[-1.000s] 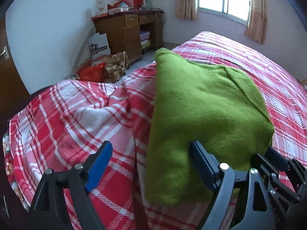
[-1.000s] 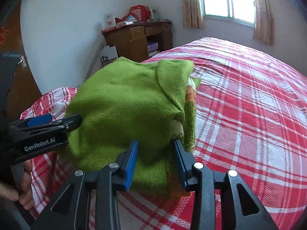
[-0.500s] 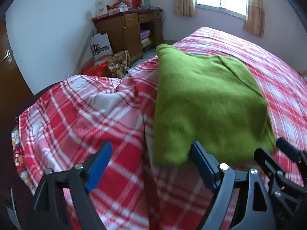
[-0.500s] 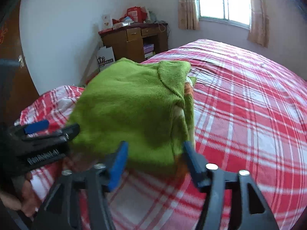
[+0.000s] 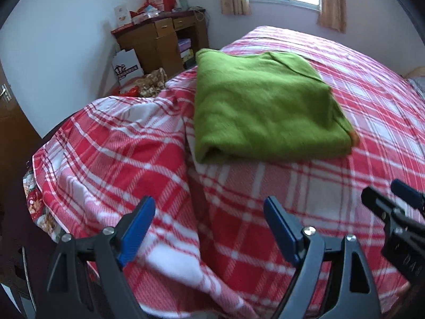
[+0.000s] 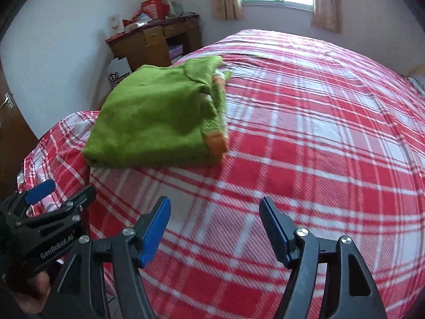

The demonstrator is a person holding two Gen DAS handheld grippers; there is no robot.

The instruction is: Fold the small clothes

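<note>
Now green sweater [image 5: 263,106] folded flat, orange trim showing.

"GenRobot.AI" in white on left gripper [image 6: 59,195] body, near left of right-wrist view. White bag [image 5: 127,65] by far desk: dark logo, lettering unreadable.

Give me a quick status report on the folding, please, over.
Left hand-held gripper open, empty; right hand-held gripper open, empty. Green sweater folded, lying on the plaid bedspread, clear of both. Nothing in the way.
</note>
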